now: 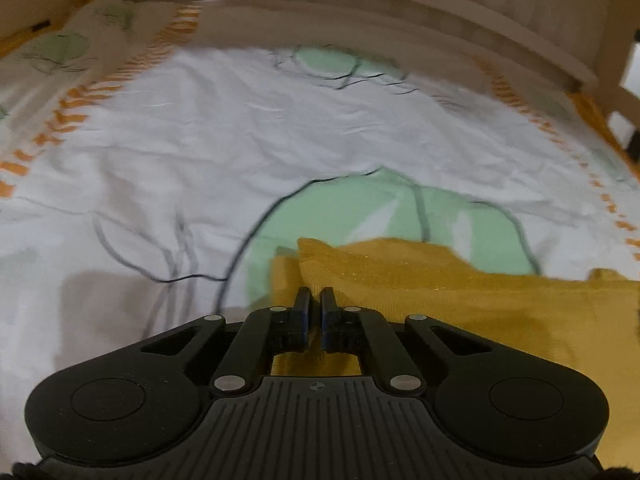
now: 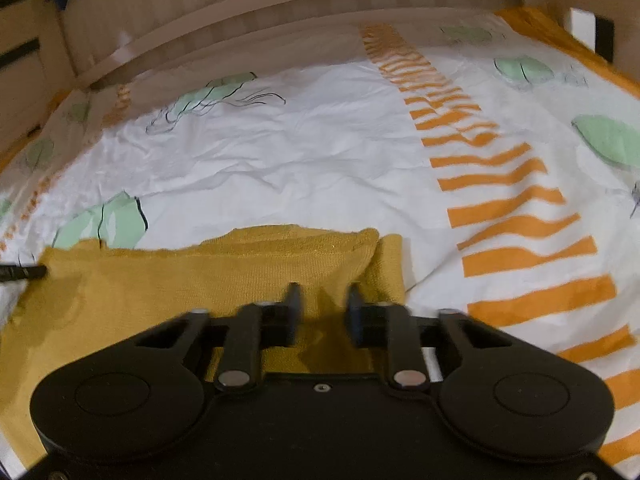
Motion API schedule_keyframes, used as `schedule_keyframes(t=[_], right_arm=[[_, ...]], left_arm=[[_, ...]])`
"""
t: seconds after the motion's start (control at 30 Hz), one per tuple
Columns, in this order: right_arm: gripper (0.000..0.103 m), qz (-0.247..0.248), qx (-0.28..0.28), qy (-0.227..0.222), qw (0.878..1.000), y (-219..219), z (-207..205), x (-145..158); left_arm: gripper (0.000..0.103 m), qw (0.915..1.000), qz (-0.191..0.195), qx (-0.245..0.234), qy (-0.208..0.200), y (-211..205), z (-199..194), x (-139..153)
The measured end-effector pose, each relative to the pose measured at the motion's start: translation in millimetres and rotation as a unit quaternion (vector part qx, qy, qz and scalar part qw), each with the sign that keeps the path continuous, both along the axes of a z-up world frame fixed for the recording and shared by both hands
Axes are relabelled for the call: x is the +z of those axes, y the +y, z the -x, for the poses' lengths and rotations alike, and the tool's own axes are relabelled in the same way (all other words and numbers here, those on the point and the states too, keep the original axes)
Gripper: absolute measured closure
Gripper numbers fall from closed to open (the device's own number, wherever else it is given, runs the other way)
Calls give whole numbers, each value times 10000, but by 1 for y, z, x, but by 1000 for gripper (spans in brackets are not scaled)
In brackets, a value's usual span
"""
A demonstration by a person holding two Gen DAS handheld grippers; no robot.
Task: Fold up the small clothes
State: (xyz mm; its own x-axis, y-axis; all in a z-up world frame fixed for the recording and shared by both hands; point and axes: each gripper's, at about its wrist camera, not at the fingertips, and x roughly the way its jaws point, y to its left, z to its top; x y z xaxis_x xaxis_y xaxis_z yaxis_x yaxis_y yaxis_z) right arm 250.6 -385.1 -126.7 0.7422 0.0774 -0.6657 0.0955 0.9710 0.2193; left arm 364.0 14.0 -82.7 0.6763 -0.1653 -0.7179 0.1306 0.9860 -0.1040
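Observation:
A mustard-yellow knitted garment (image 1: 440, 292) lies flat on a white bedsheet (image 1: 240, 140) printed with green shapes. My left gripper (image 1: 316, 300) is shut on the garment's left corner, with a folded edge pinched between its fingers. In the right wrist view the same garment (image 2: 200, 280) spreads to the left. My right gripper (image 2: 322, 300) grips its right end, where a raised fold of cloth sits between the narrowly spaced fingers. A dark tip of the left gripper (image 2: 24, 272) shows at the garment's far left edge.
A pale wooden bed rail (image 1: 360, 4) curves along the far side of the mattress. Orange striped bands (image 2: 500, 184) run across the sheet to the right. A pillow (image 1: 60, 48) in matching print lies at the far left.

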Motion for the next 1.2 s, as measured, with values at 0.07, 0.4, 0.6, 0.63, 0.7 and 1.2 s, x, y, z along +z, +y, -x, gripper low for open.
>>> schedule_keyframes(t=[0.07,0.4,0.6,0.63,0.7,1.2], right_arm=[[88,147,-101,-17,9998,-1,2,1],[32,-847,-501,-307,9947,-26,18,3],[13,-1102,-493,-516,9913,-33,46,22],[8,-1160,-488,-522,9907,-34,53,24],[1,-1271,-468,-514,9894,-34,64,27],[0,-1947,-516,-171,9793,-35,155,26]], left_arm=[[98,9999,65,25,124,3,-4,-5],[72,9997,-12,-47,234,-2,0,10],[65,9997,-95,-140,169,-14,35,37],[65,9996,-108,-169,187,-17,42,41],[65,9995,-185,-166,208,-24,56,47],[64,9981,-261,-544,-108,-76,171,77]])
